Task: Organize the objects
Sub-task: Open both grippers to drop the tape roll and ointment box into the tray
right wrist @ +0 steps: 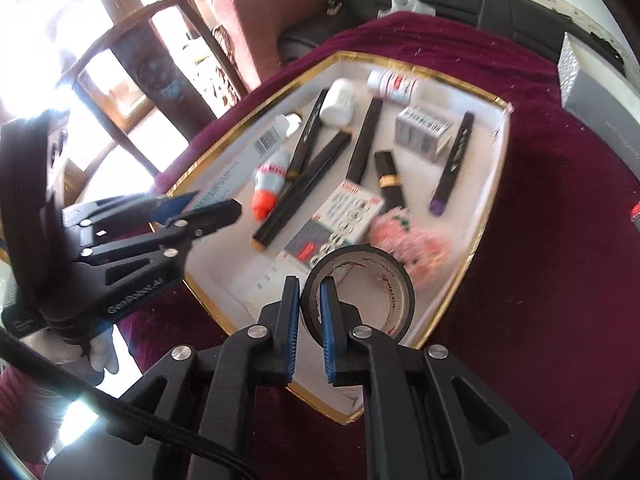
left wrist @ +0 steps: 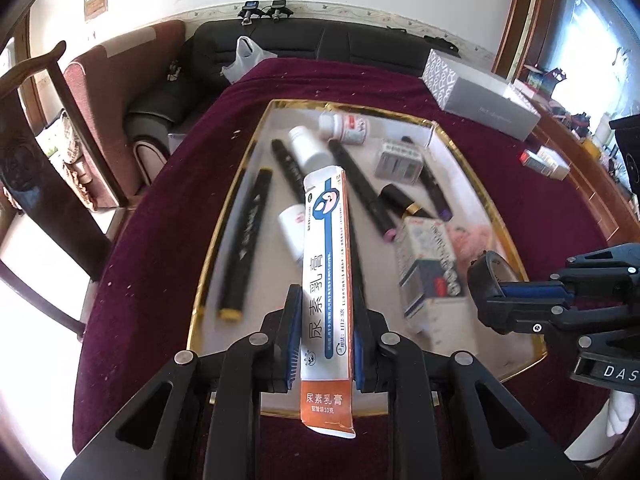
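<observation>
A gold-rimmed white tray [left wrist: 222,220] lies on the maroon cloth and holds several black markers, white bottles and small boxes. My left gripper [left wrist: 326,312] is shut on a long white and orange ointment box [left wrist: 326,240], held lengthwise above the tray's near side. At the right, over the tray's near right corner, my right gripper [left wrist: 504,296] carries a black tape roll [left wrist: 490,272]. In the right wrist view my right gripper [right wrist: 310,292] pinches the wall of the tape roll [right wrist: 400,300], one pad inside the ring. The left gripper [right wrist: 216,204] shows with the ointment box [right wrist: 248,160] over the tray [right wrist: 480,148].
Among the tray's things are a blue and white medicine box [left wrist: 430,264], a pink fluffy toy [right wrist: 412,244], a lipstick [right wrist: 386,180] and an orange-capped tube [right wrist: 270,184]. A grey box [left wrist: 488,100] sits at the table's far right. A wooden chair [left wrist: 40,120] and a black sofa [left wrist: 320,44] stand around the table.
</observation>
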The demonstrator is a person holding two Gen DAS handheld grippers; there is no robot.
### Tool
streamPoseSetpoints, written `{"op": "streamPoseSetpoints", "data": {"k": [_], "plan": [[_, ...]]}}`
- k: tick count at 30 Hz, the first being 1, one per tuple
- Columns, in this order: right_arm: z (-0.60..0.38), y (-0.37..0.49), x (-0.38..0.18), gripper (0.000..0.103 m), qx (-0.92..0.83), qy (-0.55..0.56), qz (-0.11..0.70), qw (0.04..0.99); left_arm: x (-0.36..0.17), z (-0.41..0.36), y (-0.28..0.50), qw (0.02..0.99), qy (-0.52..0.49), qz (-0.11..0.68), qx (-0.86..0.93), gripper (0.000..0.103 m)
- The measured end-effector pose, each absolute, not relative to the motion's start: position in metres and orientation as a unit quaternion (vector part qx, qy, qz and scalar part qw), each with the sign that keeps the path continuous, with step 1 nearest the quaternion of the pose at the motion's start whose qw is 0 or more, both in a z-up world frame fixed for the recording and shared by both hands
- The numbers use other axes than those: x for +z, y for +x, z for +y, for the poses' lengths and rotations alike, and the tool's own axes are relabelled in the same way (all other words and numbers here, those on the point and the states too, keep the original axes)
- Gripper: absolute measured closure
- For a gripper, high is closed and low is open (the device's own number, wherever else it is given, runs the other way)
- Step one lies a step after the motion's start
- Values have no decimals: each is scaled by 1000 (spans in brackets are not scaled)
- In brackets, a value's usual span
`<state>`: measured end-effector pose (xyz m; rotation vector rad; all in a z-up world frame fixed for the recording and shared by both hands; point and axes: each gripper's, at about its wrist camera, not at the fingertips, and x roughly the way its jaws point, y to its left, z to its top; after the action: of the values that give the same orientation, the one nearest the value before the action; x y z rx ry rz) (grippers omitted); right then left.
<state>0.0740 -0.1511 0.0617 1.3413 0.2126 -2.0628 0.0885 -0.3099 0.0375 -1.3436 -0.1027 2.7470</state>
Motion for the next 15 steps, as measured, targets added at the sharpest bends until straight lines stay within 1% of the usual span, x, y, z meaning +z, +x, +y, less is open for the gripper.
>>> {"op": "streamPoseSetpoints", "data": {"k": [3,7,11,15], "plan": [[-155,75,51,93,-781,525,83,328,31,-314,85,36,-446,-34,894,85],[-158,76,49,93,-783,524,94,320,23,-309,78,38,-457,-28,888,85],[-158,73,49,93,-785,525,92,317,16,-309,74,37,-466,-39,883,84],[-161,72,50,93,-786,523,93,315,13,-318,69,25,-468,-66,881,83]]}}
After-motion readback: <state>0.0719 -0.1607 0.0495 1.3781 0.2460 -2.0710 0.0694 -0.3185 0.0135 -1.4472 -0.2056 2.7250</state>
